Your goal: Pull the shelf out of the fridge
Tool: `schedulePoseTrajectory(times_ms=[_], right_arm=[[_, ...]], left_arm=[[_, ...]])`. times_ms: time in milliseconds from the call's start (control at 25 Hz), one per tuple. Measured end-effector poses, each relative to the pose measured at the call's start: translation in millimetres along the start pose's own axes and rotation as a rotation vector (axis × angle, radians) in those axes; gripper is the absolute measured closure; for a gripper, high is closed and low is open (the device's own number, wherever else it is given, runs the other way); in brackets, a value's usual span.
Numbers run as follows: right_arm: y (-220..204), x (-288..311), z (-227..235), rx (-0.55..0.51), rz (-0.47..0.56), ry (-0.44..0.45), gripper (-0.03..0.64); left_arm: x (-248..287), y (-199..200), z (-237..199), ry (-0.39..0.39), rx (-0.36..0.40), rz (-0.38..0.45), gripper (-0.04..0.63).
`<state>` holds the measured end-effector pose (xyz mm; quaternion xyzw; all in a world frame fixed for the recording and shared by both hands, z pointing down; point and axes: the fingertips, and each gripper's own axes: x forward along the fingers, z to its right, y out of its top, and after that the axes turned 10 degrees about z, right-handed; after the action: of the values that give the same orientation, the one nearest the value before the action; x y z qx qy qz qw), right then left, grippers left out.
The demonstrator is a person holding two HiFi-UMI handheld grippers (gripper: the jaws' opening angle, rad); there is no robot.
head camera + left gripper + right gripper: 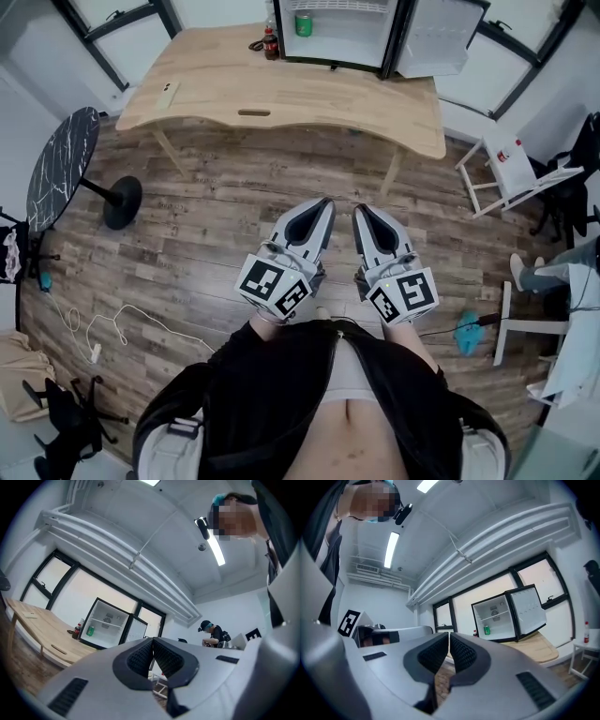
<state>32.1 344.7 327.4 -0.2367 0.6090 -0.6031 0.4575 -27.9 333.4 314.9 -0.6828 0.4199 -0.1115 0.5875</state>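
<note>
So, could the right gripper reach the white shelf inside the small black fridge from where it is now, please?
Probably not yet: the right gripper, shut, sits by the person's waist, with plank floor and the light wooden table between it and the white shelf. The black fridge's door stands open, though.

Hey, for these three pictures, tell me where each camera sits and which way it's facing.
Head view: on the person's head, facing steeply down at the brown wood-plank floor; shows their torso, the left gripper and the right gripper.
Left gripper view: on the left gripper, facing along its shut jaws, tilted upward, toward the open white mini fridge on the pale wooden table.
Right gripper view: on the right gripper, along its shut jaws, toward that fridge.
Shared: all three show the fridge.
</note>
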Motion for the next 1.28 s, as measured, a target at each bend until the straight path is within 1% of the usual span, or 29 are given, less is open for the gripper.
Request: schedulePoseTrajectory(times_ms=[200, 360, 520, 720, 1000, 1280], right_arm=[[-3.4, 3.8, -1.1, 0.000, -0.010, 0.028, 0.586], [-7.8, 15.6, 4.1, -0.002, -0.004, 0.034, 0.586], [-11.4, 35.3, 20.6, -0.017, -0.003, 0.026, 0.586], [-15.4, 76.3, 45.2, -0.041, 0.007, 0.019, 0.586], [-23.0, 154.7, 84.9, -0.049, 0.010, -0.013, 0.586], [-28.6, 222.7, 125.0, -0.062, 0.031, -0.051, 0.586]], left_arm=[[-0.2, -0.8, -5.3, 0.028, -0.005, -0.002, 0.589], [10.0, -0.9, -14.2, 0.016, 0.011, 0.000, 0.589], [29.2, -3.7, -32.5, 0.014, 0.013, 0.003, 0.589], [64.4, -8.2, -68.5, 0.007, 0.004, 0.007, 0.589], [130.8, -6.0, -126.4, -0.050, -0.005, -0.019, 0.589], [186.0, -3.2, -184.7, -0.074, -0.007, -0.022, 0.589]])
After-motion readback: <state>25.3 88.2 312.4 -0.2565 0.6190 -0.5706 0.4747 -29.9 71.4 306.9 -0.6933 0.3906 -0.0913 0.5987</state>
